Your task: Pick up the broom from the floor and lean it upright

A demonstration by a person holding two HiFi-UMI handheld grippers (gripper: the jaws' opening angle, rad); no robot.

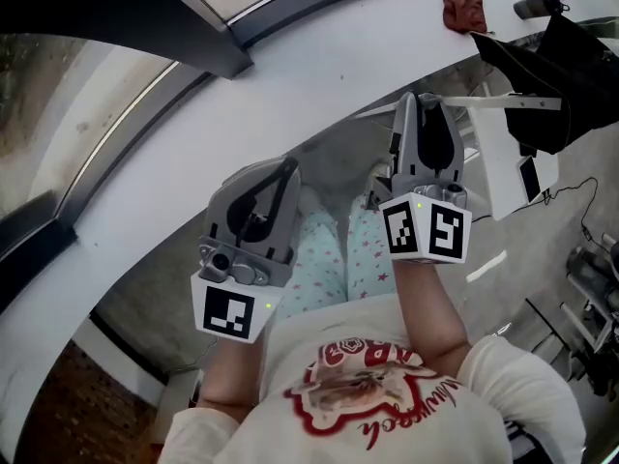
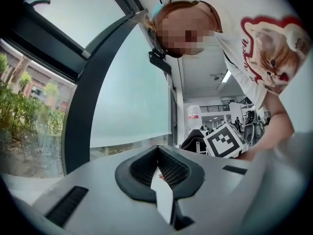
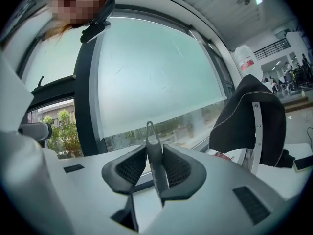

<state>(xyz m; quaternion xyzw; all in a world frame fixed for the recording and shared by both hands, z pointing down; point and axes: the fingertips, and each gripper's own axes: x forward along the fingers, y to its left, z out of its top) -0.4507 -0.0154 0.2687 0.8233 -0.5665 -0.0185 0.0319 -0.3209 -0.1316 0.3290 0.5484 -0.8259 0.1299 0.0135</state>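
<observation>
Broom handle [image 3: 150, 136], loop up, sits pinched in my right tongs [image 3: 153, 153] facing the window [image 3: 156, 72]; left tongs [image 2: 157, 153] closed, empty, near its white sill [image 1: 290, 95].

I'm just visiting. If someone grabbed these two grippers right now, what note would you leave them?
Left gripper: shut, empty.
Right gripper: shut on a thin grey handle with a hanging loop at its tip, apparently the broom's.
Broom head: not in any view.
Done: handle end gripped, up at the height of the window.
Left: lean the broom upright, then release.
</observation>
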